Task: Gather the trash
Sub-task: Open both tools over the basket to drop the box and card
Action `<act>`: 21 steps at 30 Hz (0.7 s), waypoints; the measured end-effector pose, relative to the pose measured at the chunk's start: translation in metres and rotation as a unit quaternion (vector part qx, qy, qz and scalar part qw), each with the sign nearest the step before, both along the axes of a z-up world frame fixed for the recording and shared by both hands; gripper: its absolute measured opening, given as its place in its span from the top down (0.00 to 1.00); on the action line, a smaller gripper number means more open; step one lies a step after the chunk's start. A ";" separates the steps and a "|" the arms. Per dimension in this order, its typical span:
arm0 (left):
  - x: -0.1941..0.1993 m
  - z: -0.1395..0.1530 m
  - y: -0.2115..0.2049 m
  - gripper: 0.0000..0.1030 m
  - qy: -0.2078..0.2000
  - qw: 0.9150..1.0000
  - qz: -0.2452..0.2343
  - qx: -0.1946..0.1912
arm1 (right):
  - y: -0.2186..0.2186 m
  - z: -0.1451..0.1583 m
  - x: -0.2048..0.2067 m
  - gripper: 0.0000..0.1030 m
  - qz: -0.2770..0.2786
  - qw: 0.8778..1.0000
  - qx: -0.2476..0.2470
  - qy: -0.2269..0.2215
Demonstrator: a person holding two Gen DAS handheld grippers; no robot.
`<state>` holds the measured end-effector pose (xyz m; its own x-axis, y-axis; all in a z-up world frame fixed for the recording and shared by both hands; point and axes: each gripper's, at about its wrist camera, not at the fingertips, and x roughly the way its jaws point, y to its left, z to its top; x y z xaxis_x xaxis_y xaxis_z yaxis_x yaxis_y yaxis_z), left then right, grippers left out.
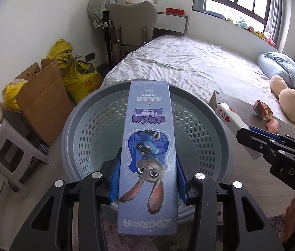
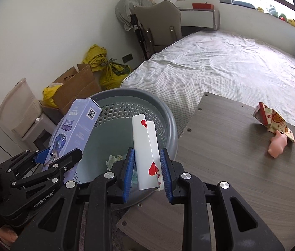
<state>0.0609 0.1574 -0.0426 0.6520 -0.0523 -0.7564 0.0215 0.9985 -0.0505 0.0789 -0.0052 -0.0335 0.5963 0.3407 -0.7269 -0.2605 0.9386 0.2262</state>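
My left gripper (image 1: 147, 179) is shut on a long blue Zootopia box (image 1: 148, 146) and holds it over the grey perforated basket (image 1: 80, 129). The box also shows in the right wrist view (image 2: 74, 131). My right gripper (image 2: 147, 173) is shut on a folded white playing card with red hearts (image 2: 146, 152), held above the basket's rim (image 2: 168, 121). Crumpled paper (image 2: 114, 160) lies in the basket's bottom. A torn snack wrapper (image 2: 273, 119) and a pink toy pig (image 2: 277, 144) lie on the wooden table (image 2: 231, 167).
A bed (image 1: 189, 62) lies beyond the basket, with plush toys (image 1: 289, 102) at its right. A cardboard box (image 1: 40, 96), yellow sacks (image 1: 78, 77), a grey stool (image 1: 11, 150) and a chair (image 1: 132, 25) stand along the left wall.
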 end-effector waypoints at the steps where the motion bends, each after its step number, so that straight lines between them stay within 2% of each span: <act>1: 0.003 -0.001 0.002 0.59 0.001 1.000 0.002 0.000 | 0.003 -0.001 0.003 0.75 0.004 1.000 0.000 0.001; 10: 0.017 -0.008 0.015 0.59 0.008 1.000 0.019 0.000 | 0.022 -0.004 0.021 0.75 0.023 1.000 -0.004 0.004; 15: 0.020 -0.006 0.018 0.58 0.001 1.000 0.024 0.002 | 0.024 -0.002 0.023 0.72 0.025 1.000 -0.008 -0.006; 16: 0.020 -0.005 0.019 0.58 -0.001 1.000 0.026 0.003 | 0.024 -0.001 0.023 0.67 0.025 1.000 -0.009 -0.008; 18: 0.020 -0.003 0.020 0.56 -0.003 1.000 0.026 0.002 | 0.024 0.001 0.021 0.60 0.023 1.000 -0.011 -0.013; 21: 0.017 -0.001 0.022 0.47 -0.006 0.999 0.032 0.004 | 0.023 0.002 0.019 0.59 0.022 1.000 -0.011 -0.016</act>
<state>0.0774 0.1796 -0.0438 0.6624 -0.0042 -0.7491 -0.0424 0.9982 -0.0430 0.0975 0.0174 -0.0311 0.6047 0.3508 -0.7150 -0.3090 0.9308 0.1953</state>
